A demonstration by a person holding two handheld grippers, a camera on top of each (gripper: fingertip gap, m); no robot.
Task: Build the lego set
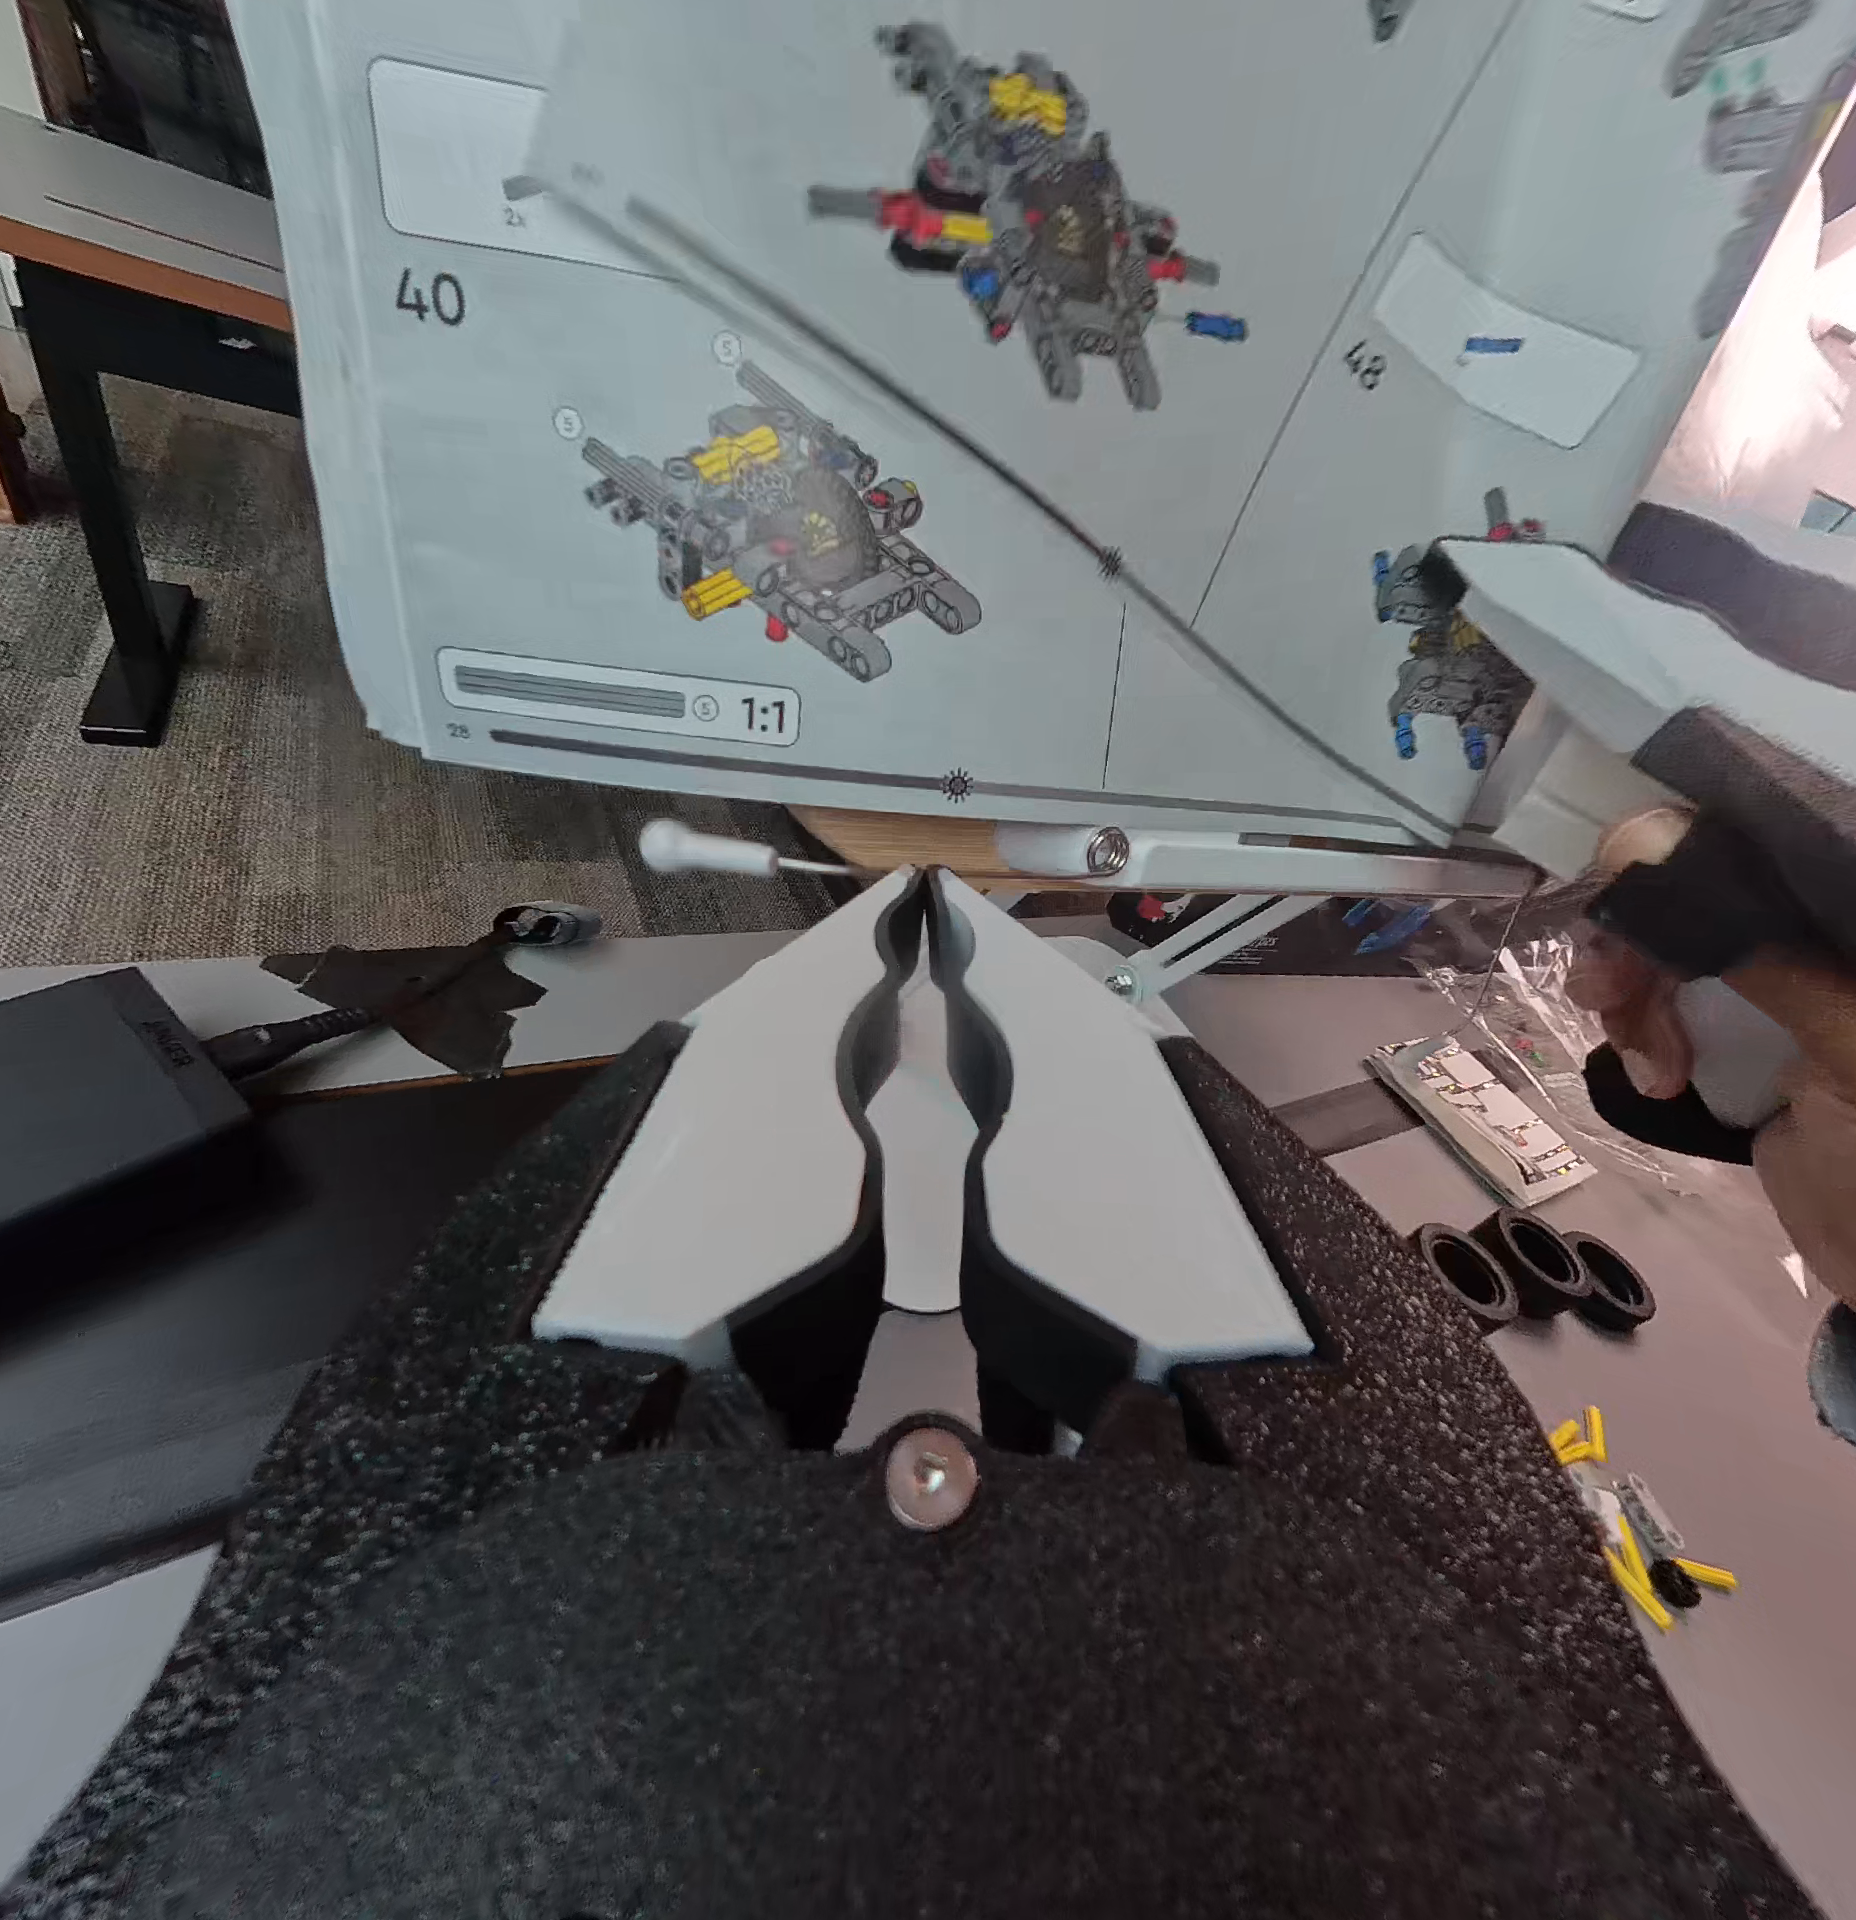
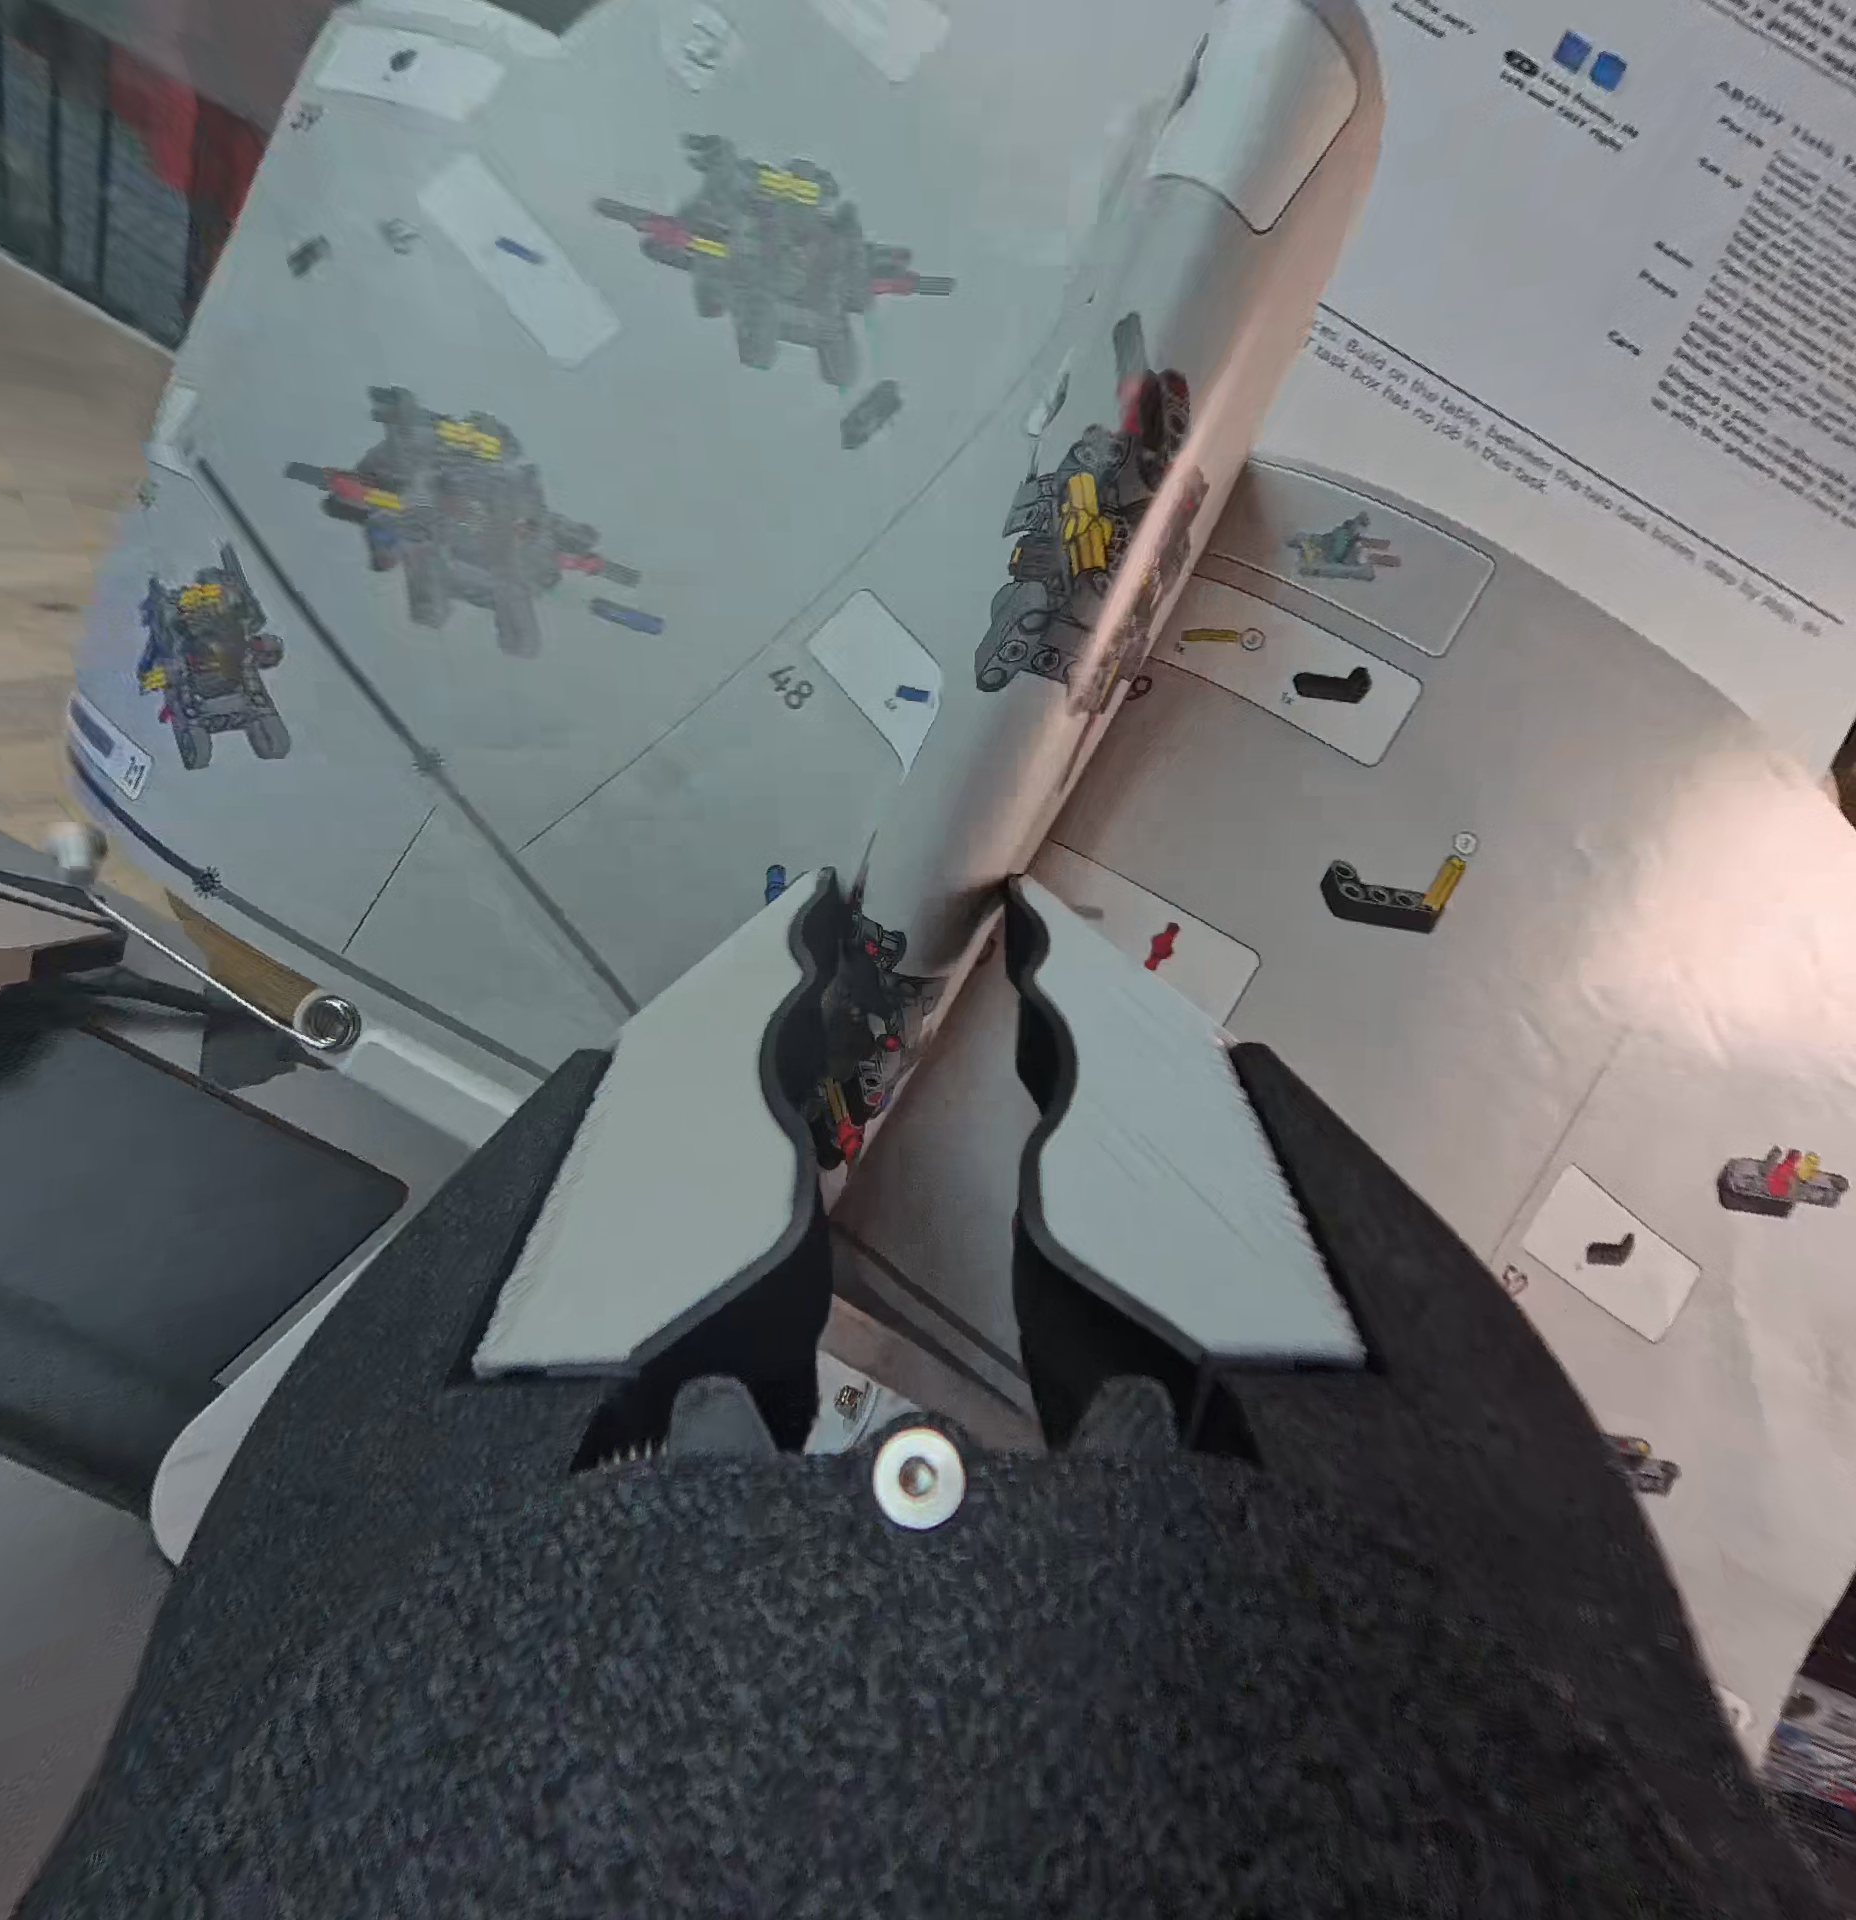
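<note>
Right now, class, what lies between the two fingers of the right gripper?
In the right wrist view, the right gripper is open, and a lifted page of the instruction booklet stands edge-on in the gap between its fingers.

Grey patterned carpet (image 1: 228,790) covers the floor at left, where a black-legged desk (image 1: 113,520) with a wood-edged top stands (dark shelving, possibly, behind it), and the near grey tabletop (image 1: 1724,1392) catches bright light.
</note>
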